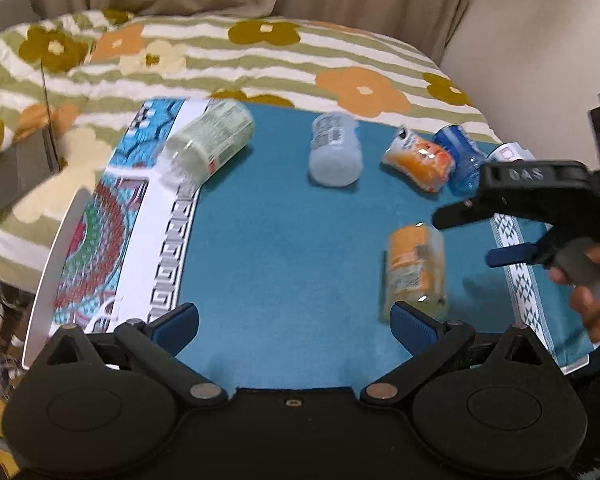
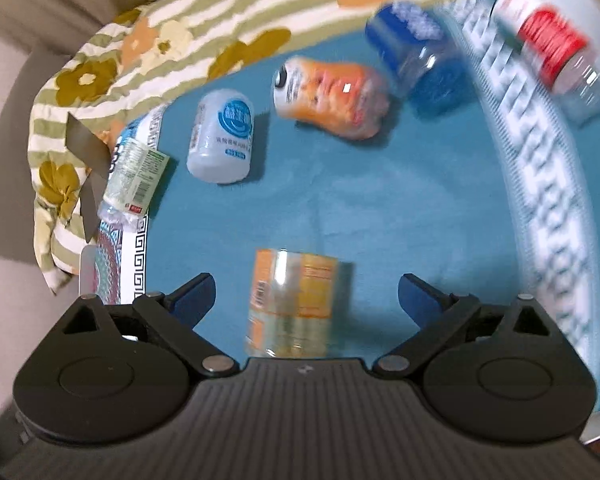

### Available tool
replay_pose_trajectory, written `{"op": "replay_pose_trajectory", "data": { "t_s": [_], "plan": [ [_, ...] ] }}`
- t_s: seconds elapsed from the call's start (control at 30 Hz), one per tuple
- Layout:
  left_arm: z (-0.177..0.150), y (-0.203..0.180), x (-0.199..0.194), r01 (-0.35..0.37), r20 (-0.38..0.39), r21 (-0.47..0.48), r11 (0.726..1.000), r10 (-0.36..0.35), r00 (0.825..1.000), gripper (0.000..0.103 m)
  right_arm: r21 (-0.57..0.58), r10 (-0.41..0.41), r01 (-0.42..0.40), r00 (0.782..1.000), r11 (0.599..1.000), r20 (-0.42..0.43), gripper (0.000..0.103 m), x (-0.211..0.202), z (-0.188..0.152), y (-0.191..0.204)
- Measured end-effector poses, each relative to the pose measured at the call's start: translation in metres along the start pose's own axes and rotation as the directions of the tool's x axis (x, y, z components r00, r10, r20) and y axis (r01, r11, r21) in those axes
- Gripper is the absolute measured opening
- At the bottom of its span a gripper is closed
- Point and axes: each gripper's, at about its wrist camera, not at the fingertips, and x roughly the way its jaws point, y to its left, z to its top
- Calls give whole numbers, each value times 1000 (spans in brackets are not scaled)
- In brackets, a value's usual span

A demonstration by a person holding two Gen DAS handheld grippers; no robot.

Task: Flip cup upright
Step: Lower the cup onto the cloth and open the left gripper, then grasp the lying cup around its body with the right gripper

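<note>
Several cut plastic bottle cups lie on their sides on a teal mat (image 1: 276, 248). A clear cup with a yellow-orange label (image 1: 417, 271) (image 2: 296, 304) lies nearest; it sits between the open fingers of my right gripper (image 2: 306, 296), which hovers above it. My left gripper (image 1: 294, 322) is open and empty above the mat's near edge, its right finger (image 1: 414, 324) close to that cup. The right gripper also shows in the left wrist view (image 1: 476, 236), open. Further back lie a white-blue cup (image 1: 334, 150) (image 2: 222, 136), an orange cup (image 1: 420, 160) (image 2: 332, 96), a blue cup (image 1: 462, 156) (image 2: 416, 52) and a green-labelled cup (image 1: 208, 144) (image 2: 134, 178).
A red-labelled clear cup (image 2: 552, 48) lies at the mat's far right. The mat lies on a white board (image 1: 52, 256) over a flowered striped blanket (image 1: 220, 52). A grey folded object (image 1: 24, 168) lies on the blanket at the left. A curtain hangs behind.
</note>
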Motion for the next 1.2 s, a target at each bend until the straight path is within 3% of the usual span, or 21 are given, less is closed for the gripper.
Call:
{"op": "replay_pose_trajectory", "data": {
  "t_s": [0.17,0.4,0.5,0.77,0.93,1.0,1.07,1.2],
  "plan": [
    [-4,27,5,-1,-33,-19,1000,0,999,103,85,2,0,1000,996,-31,101,26,4,2],
    [-4,49,7,21,-48,-47,999,-23,999,103,100,-35,38,999,994,-33,86,36,2,2],
    [-4,51,8,28,-57,-38,999,-31,998,103,102,-35,39,999,994,-42,75,39,0,1],
    [-3,50,8,44,-60,-38,998,-46,997,103,81,-32,32,999,996,-7,73,33,-6,2],
    [-2,48,2,48,-52,-28,998,-49,997,103,35,-22,19,996,999,90,72,10,-9,14],
    [-2,47,-1,49,-47,-24,998,-50,998,103,-9,-30,32,984,999,178,72,-5,-13,24],
    [-1,47,-3,51,-41,-19,999,-52,998,103,-54,-37,56,953,997,301,73,-15,-22,33],
    [-1,45,-2,46,-60,15,999,-45,997,103,-79,-26,79,851,994,524,73,-12,-47,40]
  ]
}}
